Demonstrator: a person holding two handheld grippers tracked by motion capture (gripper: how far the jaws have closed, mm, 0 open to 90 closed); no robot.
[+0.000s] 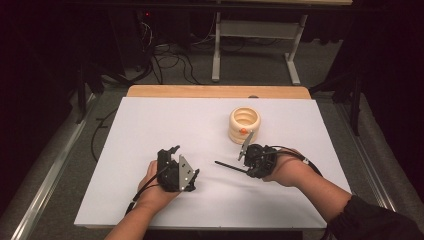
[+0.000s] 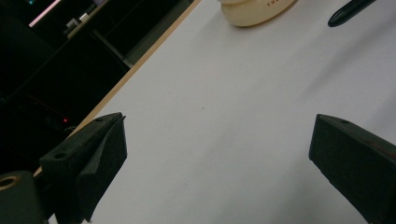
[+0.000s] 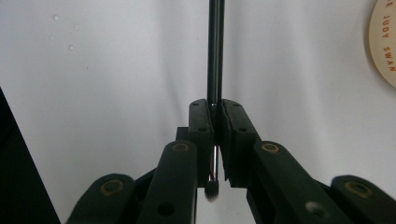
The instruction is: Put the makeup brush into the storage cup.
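White tabletop [image 1: 150, 130], largely bare. Cream ribbed holder [image 1: 244, 124] toward the far right. Left gripper [image 1: 172, 172] resting low, jaws wide apart, holding nothing. Right gripper [image 3: 215, 140] clamped on thin black pen [image 1: 230, 166] near one end. Risk: pivoting or slipping from so narrow a grip.

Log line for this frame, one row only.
left claw: open, empty | right claw: shut on black pen | cream ribbed holder: upright on white table, beyond right claw
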